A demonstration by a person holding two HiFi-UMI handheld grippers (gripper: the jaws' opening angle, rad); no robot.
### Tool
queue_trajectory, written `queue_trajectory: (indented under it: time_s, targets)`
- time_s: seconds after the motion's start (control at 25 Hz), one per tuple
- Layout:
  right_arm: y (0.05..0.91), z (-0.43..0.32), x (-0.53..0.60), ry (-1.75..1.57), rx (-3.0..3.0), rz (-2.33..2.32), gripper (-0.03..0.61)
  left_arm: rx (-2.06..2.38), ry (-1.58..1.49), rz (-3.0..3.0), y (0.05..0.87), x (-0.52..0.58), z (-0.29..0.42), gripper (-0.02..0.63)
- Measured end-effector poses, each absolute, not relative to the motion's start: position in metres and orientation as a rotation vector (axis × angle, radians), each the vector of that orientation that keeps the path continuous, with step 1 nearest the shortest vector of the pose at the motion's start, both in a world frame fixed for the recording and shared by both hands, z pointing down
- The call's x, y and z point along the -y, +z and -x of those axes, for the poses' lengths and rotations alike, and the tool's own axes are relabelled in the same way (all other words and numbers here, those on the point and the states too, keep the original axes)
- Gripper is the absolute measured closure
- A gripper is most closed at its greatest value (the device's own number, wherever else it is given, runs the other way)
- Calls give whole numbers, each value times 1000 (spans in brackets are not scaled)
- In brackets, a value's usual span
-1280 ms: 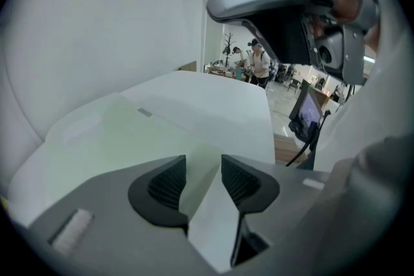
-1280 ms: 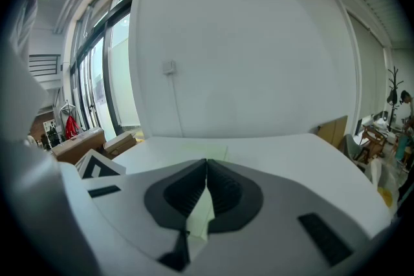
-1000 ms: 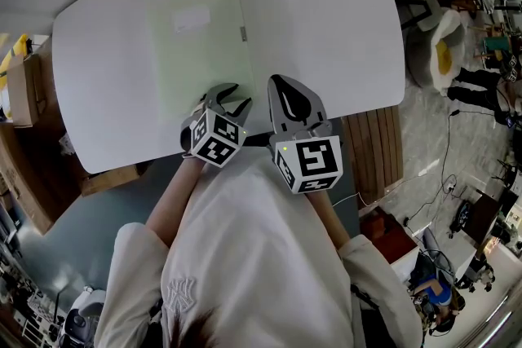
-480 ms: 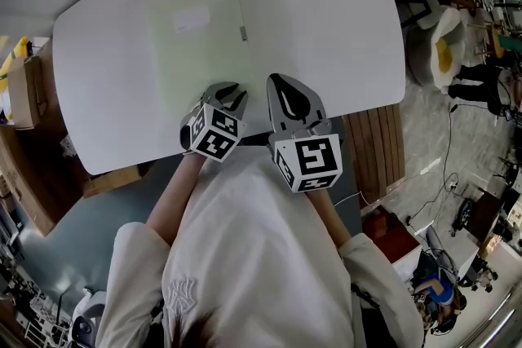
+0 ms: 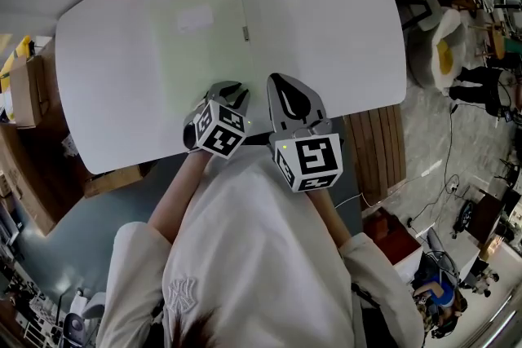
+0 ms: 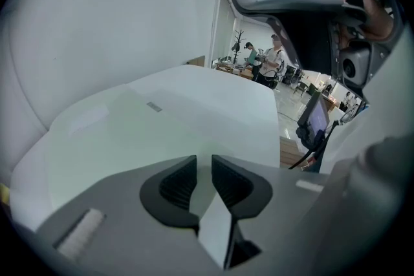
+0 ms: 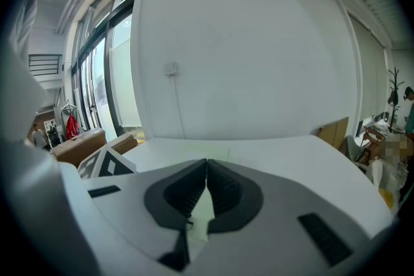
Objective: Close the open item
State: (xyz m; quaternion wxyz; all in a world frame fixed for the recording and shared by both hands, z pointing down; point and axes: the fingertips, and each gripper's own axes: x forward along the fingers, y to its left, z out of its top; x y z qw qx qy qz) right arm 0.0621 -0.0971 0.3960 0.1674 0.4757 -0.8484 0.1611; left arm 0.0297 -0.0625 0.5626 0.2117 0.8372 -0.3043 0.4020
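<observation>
A pale green folder [image 5: 204, 53] lies open and flat on the white table [image 5: 334, 4], with a white label on its left half and a small grey clip [image 5: 245, 33] at the spine. My left gripper [image 5: 231, 90] points steeply down at the folder's near edge. Its jaws have just been closing, and a narrow gap remains between the pads [image 6: 181, 181]. Whether the cover's edge sits in the gap I cannot tell. In the left gripper view the folder [image 6: 123, 132] spreads ahead of the gripper [image 6: 204, 165]. My right gripper [image 5: 282, 82] rests beside it, shut and empty [image 7: 206, 165].
Cardboard boxes [image 5: 20, 90] stand off the table's left end. A slatted wooden bench [image 5: 375, 147] sits at the right, a chair with a yellow-and-white bundle [image 5: 444, 45] beyond it. People [image 6: 268, 64] stand far across the room.
The left gripper's jaws have narrowed from wide apart to a thin gap at the folder's near edge. The right gripper has not moved.
</observation>
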Motion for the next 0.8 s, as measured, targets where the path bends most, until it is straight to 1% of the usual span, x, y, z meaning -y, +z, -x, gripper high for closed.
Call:
queue_trajectory:
  time_s: [0.4, 0.44, 0.52, 0.8]
  targets:
    - [390, -60, 94, 439, 2423, -1355, 569, 874, 1058, -2349, 560, 63, -31, 541]
    - [389, -60, 94, 436, 2425, -1354, 569, 888, 1037, -2357, 559, 64, -30, 545]
    - [388, -58, 93, 431, 2429, -1352, 569, 920, 1010, -2361, 558, 67, -26, 589]
    - [385, -56, 89, 420, 2431, -1349, 569, 932, 1001, -2352, 556, 66, -25, 589]
